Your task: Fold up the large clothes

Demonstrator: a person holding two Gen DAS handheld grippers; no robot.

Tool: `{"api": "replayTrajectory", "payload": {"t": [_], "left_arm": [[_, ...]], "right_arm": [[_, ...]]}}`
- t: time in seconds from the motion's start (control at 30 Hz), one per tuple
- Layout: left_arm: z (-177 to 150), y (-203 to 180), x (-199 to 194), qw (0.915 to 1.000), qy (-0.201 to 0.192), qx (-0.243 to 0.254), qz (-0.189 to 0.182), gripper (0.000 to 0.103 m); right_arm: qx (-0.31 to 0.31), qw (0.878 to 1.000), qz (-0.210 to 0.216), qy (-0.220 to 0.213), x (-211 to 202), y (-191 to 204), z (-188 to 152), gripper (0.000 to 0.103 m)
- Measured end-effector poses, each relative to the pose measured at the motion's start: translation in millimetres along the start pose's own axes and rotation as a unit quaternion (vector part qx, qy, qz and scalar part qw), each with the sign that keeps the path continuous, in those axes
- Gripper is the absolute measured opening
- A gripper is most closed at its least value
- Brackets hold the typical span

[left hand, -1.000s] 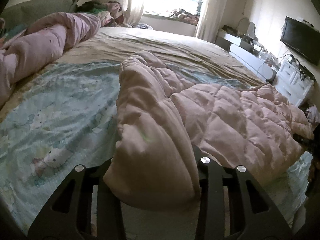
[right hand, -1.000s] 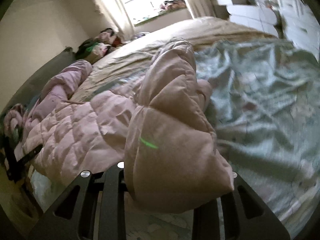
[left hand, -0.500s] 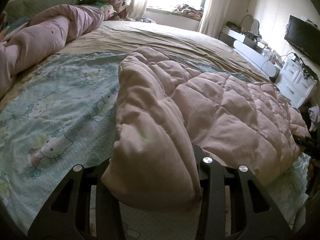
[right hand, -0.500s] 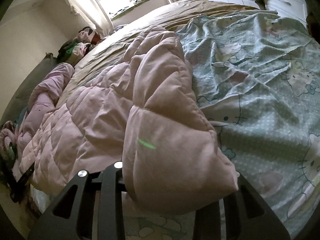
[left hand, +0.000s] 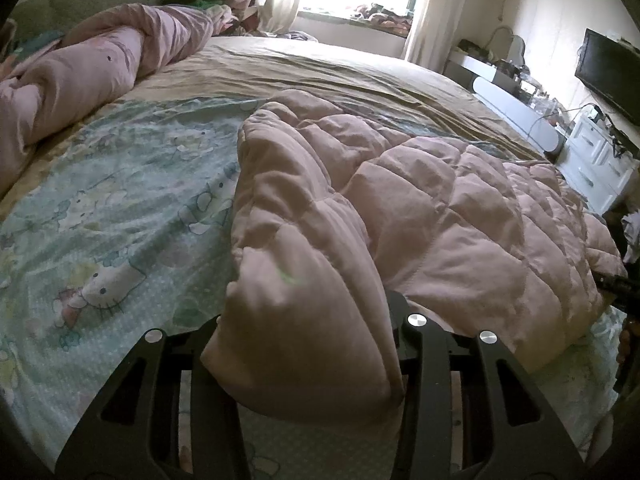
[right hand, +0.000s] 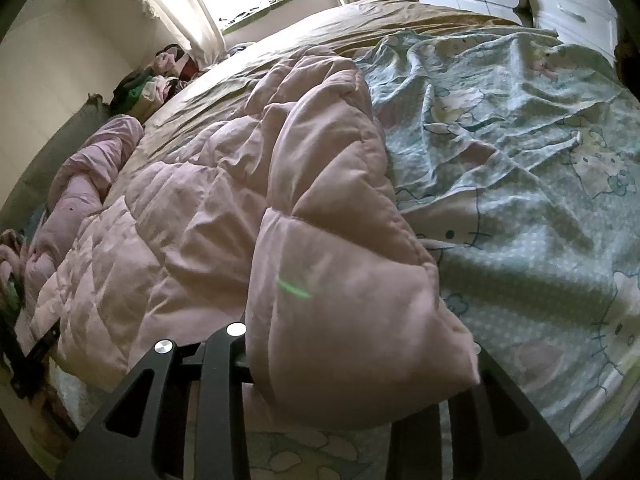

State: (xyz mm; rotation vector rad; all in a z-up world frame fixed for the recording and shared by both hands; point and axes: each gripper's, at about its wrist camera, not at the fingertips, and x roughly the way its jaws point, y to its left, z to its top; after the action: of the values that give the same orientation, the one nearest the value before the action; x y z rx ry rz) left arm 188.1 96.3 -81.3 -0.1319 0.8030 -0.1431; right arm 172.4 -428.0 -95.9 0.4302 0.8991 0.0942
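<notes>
A large pale pink quilted garment (left hand: 440, 220) lies spread on the bed; it also shows in the right wrist view (right hand: 192, 216). My left gripper (left hand: 308, 344) is shut on a thick bunched corner of it at the near edge of the bed. My right gripper (right hand: 352, 360) is shut on another bunched corner of the same garment. Both held corners hide the fingertips. The garment stretches between the two grippers and rests on the light blue cartoon sheet (left hand: 112, 232).
A rolled pink duvet (left hand: 92, 68) lies along the bed's left side. A tan cover (left hand: 340, 76) covers the far half of the bed. White drawers (left hand: 596, 168) and a television (left hand: 608, 72) stand right of the bed. Clothes pile by the window (right hand: 160, 76).
Both grippers have lowered and pulled the held corners toward the near edge of the bed. The garment now lies flatter and more spread on the sheet.
</notes>
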Motion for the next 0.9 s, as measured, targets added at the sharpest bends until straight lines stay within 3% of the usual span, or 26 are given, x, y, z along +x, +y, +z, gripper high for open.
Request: {"api": "replayTrajectory", "payload": {"t": [0.3, 0.5, 0.57, 0.67, 0.73, 0.83, 0.9], "left_arm": [[-1.3, -6.5, 4.1, 0.9999, 0.008, -0.001, 0.011, 0.033], [-2.0, -6.2, 2.7, 0.9997, 0.014, -0.007, 0.016, 0.036], [-1.8, -4.4, 1.2, 0.9996, 0.015, -0.013, 0.018, 0.042], [-2.4, -1.8, -3.7, 0.9994, 0.018, -0.015, 0.023, 0.051], [-2.5, -1.1, -10.2, 0.9993, 0.016, -0.014, 0.032, 0.063], [-0.9, 0.0, -36.7, 0.997, -0.022, 0.003, 0.075, 0.068], [2.2, -0.1, -52.9, 0.9961, -0.037, 0.002, 0.08, 0.069]], "right_arm": [[-0.005, 1.0, -0.005, 0.004, 2.4, 0.8, 1.5, 0.033], [-0.015, 0.999, -0.027, 0.012, -6.8, 1.8, 4.1, 0.056], [-0.028, 0.999, -0.037, 0.007, -16.0, 3.2, 4.1, 0.066], [-0.042, 0.998, -0.051, -0.009, -33.4, 7.1, 2.1, 0.068], [-0.05, 0.997, -0.057, -0.026, -45.8, 11.1, 0.4, 0.072], [-0.062, 0.995, -0.063, -0.054, -61.1, 20.2, -0.5, 0.08], [-0.074, 0.992, -0.073, -0.073, -68.8, 28.0, -0.3, 0.083]]}}
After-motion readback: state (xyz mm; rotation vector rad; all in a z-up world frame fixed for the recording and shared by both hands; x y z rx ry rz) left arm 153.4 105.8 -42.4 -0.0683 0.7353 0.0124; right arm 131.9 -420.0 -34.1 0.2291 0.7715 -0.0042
